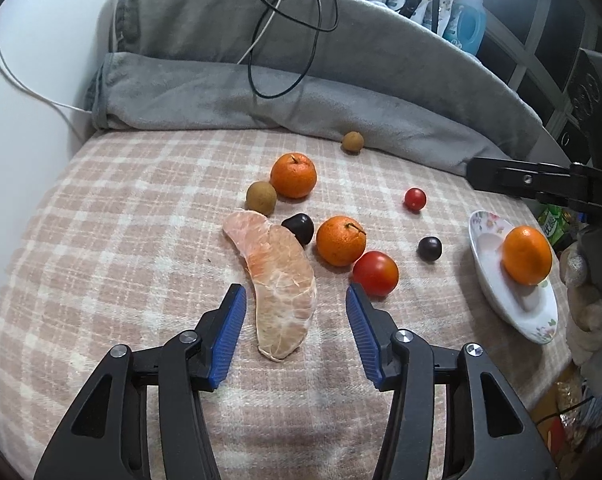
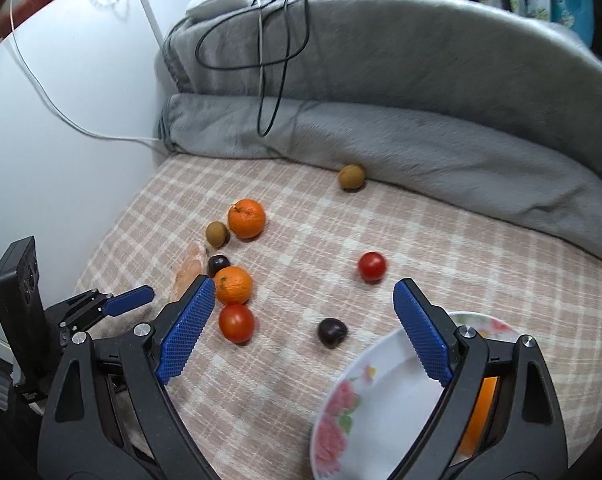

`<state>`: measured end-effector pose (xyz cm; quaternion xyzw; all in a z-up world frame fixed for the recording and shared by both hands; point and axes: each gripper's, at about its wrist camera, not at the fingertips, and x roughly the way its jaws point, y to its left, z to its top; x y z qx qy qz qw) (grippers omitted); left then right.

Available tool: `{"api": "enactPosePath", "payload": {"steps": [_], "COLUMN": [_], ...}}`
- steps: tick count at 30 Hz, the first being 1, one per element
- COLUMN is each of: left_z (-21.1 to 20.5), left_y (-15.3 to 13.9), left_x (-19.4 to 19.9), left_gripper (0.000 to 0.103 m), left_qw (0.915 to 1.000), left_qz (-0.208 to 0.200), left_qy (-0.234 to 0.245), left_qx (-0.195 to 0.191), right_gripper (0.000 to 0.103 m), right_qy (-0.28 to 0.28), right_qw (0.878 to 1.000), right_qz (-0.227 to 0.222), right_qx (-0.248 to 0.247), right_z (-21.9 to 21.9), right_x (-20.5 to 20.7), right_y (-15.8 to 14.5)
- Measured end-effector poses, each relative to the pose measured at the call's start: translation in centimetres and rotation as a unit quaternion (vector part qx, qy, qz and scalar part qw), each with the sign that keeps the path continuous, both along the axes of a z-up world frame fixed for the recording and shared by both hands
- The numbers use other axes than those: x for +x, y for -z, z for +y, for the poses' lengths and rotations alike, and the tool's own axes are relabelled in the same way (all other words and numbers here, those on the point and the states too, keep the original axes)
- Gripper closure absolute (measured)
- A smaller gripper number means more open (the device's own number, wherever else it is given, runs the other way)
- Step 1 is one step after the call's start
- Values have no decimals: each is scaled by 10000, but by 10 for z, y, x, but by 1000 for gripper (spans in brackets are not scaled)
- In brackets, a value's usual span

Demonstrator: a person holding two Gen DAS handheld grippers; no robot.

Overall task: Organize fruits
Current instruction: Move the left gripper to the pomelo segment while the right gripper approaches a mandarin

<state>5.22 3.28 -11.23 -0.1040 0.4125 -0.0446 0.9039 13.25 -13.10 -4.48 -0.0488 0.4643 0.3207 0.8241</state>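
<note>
While the left gripper (image 1: 296,298) stands wide open astride the pale peeled pomelo segment (image 1: 279,280) on the pink checked blanket (image 1: 121,220), the right gripper (image 2: 304,294) gapes empty above the floral white plate (image 2: 341,412) holding one orange tangerine (image 1: 527,255).

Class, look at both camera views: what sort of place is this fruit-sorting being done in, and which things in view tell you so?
Probably a bedroom or living room at home, not a kitchen. The fruit lies on a soft checked blanket backed by a rolled grey blanket, charging cables trail over it, and a flowered plate rests on the bedding.
</note>
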Motion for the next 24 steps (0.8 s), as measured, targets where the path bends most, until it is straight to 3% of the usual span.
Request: {"api": "enactPosePath", "payload": {"steps": [16, 24], "left_z": [5, 4], "left_y": [9, 16], "left_x": [13, 20], "left_gripper": [50, 50], "left_qw": [9996, 9993], "left_qz": [206, 322], "left_qy": [-131, -68], "left_qx": [-156, -187], "right_gripper": [10, 15], "right_qy": [-238, -283], "right_qw": [9930, 9875], "right_qz": [1131, 1503], "right_qx": [246, 372], "right_z": [37, 47], "right_x": [22, 29], "right_y": [35, 47]}}
